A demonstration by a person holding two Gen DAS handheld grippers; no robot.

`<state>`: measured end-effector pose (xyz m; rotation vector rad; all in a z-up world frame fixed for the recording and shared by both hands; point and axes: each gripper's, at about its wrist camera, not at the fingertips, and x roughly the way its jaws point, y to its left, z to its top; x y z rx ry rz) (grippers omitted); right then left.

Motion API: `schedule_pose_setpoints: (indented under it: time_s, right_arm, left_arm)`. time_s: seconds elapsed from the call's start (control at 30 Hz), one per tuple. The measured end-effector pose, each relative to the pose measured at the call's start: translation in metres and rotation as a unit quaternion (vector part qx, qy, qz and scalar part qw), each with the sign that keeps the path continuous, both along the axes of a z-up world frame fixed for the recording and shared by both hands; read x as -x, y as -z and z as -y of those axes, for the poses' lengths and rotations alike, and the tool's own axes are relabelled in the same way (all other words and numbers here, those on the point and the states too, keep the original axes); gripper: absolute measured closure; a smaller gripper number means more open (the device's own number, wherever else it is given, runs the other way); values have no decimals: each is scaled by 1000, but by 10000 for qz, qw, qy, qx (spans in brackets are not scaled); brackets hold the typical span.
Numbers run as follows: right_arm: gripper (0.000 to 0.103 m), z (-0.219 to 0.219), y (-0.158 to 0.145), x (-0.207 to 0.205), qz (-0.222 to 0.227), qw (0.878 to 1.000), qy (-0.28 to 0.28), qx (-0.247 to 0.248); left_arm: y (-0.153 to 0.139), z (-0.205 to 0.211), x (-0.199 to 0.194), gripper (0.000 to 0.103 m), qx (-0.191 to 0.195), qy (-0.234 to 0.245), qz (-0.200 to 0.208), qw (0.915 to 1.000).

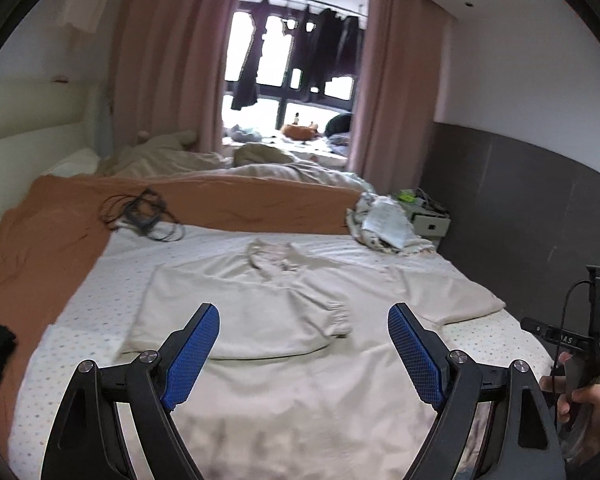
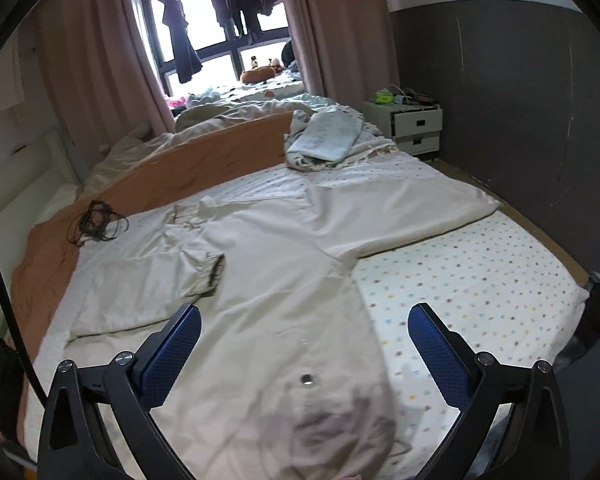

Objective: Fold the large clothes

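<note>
a bedroom with pink curtains (image 1: 160, 60) and a dotted sheet (image 2: 480, 280) over the bed (image 1: 60, 240), dark cables (image 1: 140, 212) lying far left on its orange cover. a cream garment (image 1: 260, 320) lies spread flat mid-bed, its left sleeve (image 2: 148, 272) folded across the body, right sleeve (image 2: 400, 208) stretched out. the left tool (image 1: 304, 320) and right tool (image 2: 304, 328) both hang over its near end, jaws apart, gripping nothing.
</note>
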<state>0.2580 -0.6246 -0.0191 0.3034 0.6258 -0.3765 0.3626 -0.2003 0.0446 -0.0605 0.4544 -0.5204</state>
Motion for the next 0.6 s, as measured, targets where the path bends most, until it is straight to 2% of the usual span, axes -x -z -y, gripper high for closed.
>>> schedule_pose_setpoints:
  time_s: [0.07,0.13,0.23,0.4,0.6]
  right_arm:
    - [0,12,1,4,-31,10000,50,-11]
    - [0,26,4,6,-65,9999,109,-49]
    - [0,43,6,7,-85,9998,185,-25]
    - [0,72,7,10,-25,9994,318,130]
    - [0,118,20,3,-133,9986,503,-7]
  left_arm:
    - [1,16,-2,15,74,127,-14,9999]
    - [2,33,-4,7,179,245,-20,9995]
    - [7,53,-11,2,238,297,-70,9993]
    - [21,83,-23,1,207,450,-261,9984]
    - [42,110,-42,1,52,494,-441,9978]
